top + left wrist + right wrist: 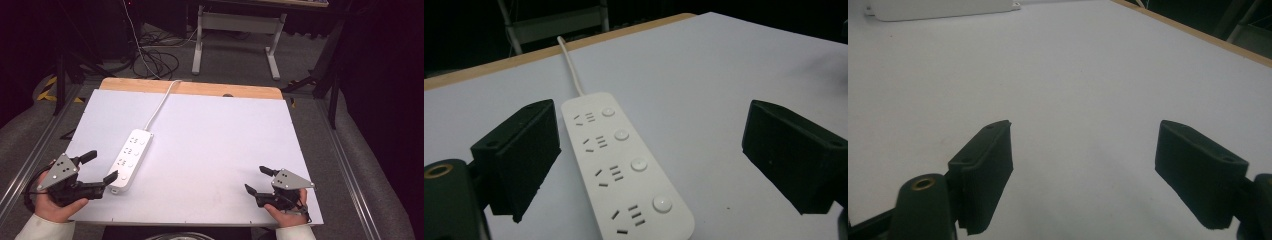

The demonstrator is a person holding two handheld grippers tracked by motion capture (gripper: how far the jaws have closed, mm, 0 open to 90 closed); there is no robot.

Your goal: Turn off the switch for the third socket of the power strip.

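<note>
A white power strip with several sockets and round buttons lies on the left part of the white table top; its white cord runs off over the far edge. My left gripper is open just left of the strip's near end, one jaw almost at its corner. In the left gripper view the power strip lies ahead between the spread jaws of my left gripper, not touched by either. My right gripper is open at the near right with nothing in it. The right gripper view has my right gripper over bare table, the power strip far off.
A strip of bare wood runs along the table's far edge. Behind it, on the dark floor, stand a desk's white legs and loose cables. Metal rails flank the table. A round metal rim shows at the near edge.
</note>
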